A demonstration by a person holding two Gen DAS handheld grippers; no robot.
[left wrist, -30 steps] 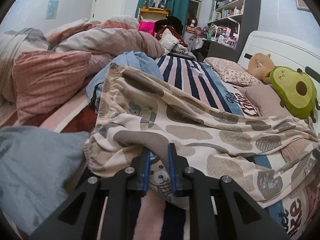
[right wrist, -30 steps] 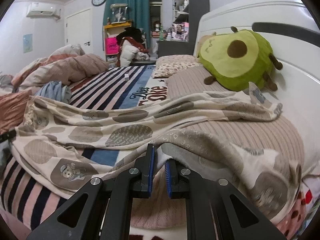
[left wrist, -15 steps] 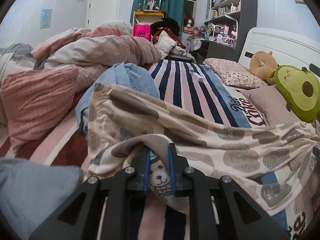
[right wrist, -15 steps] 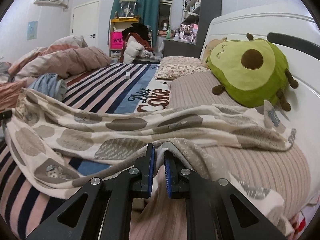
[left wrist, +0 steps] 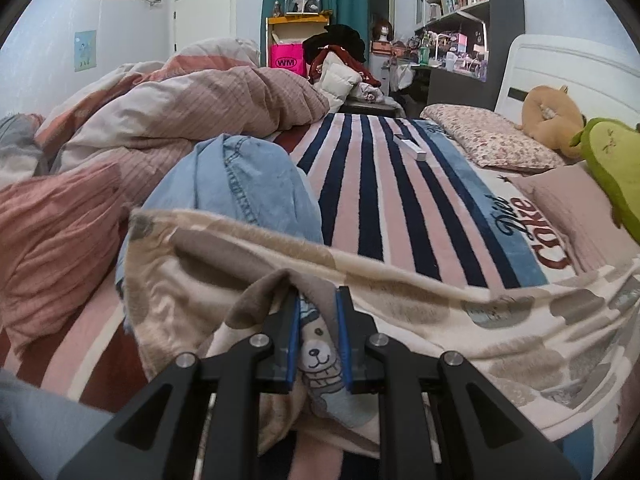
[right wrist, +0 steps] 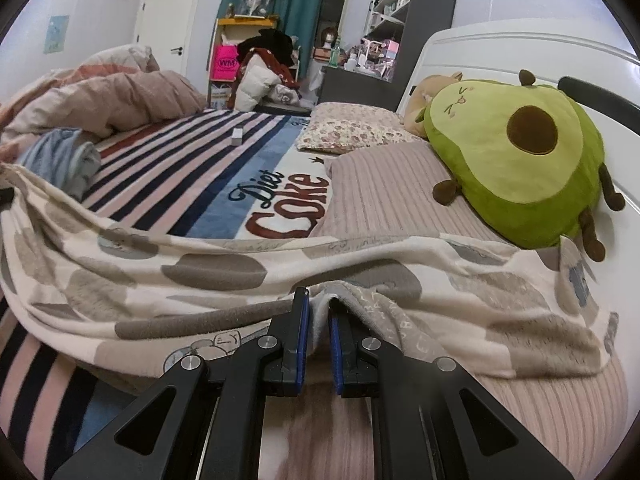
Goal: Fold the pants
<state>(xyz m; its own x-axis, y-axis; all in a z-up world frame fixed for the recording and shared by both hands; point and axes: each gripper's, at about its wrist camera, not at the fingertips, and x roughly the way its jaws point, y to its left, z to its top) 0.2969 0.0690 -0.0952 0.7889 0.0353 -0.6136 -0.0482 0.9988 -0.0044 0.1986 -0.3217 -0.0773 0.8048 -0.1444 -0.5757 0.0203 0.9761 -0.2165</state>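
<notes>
i had one pair of fleece pyjama pants (left wrist: 420, 300), cream with brown dots and little bears, stretched across the near edge of the bed (left wrist: 384, 184). my left gripper (left wrist: 317, 334) was clamped on a bunch of the fabric toward the bed's left side, a printed bear pinched between its blue pads. my right gripper (right wrist: 318, 334) was clamped on another fold of the same pants (right wrist: 224, 276), near the headboard end beside the ribbed pillow (right wrist: 384, 188). the cloth sagged between my two grips and looked partly lifted off the striped blanket (right wrist: 192, 168).

as i judged it, this was the carry-over step of a fold: both edges were held and the cloth was spread, not yet doubled. the next move would call for both grips travelling together at even height, so the held edge lands square on the far edge without the soft fleece bunching.

counted: two grippers, one pair of pants, one crumpled denim garment (left wrist: 240, 184) just behind them, one avocado plush (right wrist: 516, 160), one tan plush (left wrist: 552, 114), one floral pillow (left wrist: 488, 140), one small white box (left wrist: 414, 149) on the stripes.
</notes>
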